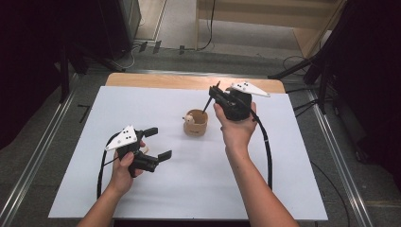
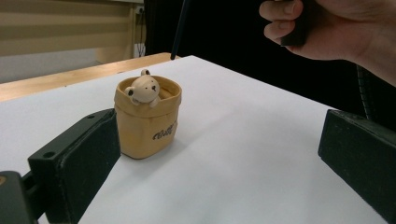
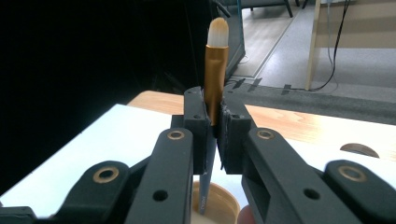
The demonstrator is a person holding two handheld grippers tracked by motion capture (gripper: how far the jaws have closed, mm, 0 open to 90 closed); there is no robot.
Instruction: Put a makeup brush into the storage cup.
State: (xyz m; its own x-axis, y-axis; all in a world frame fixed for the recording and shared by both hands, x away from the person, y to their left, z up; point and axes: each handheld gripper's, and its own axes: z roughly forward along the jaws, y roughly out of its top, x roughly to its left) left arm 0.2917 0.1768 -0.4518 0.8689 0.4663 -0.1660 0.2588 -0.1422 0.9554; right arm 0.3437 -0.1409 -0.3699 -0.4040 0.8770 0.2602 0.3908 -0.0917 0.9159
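Black jaws of the left hand-held gripper (image 1: 152,143) stand wide apart, grasping nothing; it rests low on the white desk (image 1: 66,189), likely parked as a ready support. Ahead of it, apart from both jaws, stands the tan bear cup (image 2: 148,116). Right hand-held gripper (image 3: 214,122) is clenched on the makeup brush (image 3: 215,70) at its gold ferrule, bristles up, handle pointing down at the cup mouth just below. Judged: the upright hold serves to drop the handle in first.
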